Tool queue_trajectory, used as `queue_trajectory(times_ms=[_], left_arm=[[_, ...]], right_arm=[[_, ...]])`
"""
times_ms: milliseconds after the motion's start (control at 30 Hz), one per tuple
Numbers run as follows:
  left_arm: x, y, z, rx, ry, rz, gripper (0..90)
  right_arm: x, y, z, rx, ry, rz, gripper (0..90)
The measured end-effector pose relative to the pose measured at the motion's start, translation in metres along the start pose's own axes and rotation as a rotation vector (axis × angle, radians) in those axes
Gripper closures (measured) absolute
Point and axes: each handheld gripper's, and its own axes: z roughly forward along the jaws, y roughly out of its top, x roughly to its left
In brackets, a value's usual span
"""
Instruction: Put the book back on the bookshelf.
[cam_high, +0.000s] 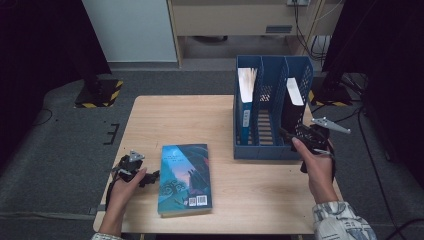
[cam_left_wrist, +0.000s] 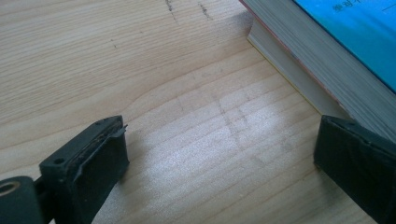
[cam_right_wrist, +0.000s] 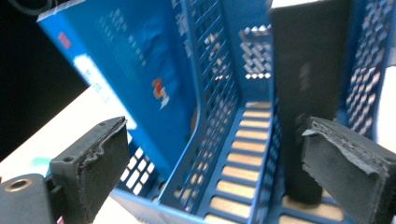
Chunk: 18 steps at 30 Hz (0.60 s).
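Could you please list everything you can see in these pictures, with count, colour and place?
Table: one, light wood, centre.
File rack: one, blue, three slots, far right of table.
Upright blue book: one, rack's left slot.
Upright black book: one, rack's right slot; middle slot empty.
Flat book: one, teal cover, lying near the table's front edge.
Hazard-striped bases: two, black and yellow, on the floor beyond the table.
Left tongs: black, open, on the table beside the flat book.
Right tongs: black, open, at the rack's right front.
Hands: two, patterned sleeves.
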Motion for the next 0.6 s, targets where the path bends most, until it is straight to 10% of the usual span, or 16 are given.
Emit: queue_trajectory(times_ms=[600], left_arm=[[0.003, -0.002, -0.001, -0.043, -0.002, -0.058, 4.1]], right_arm=[[0.036, -0.047, 0.017, 0.057, 0.113, -0.045, 14.8]])
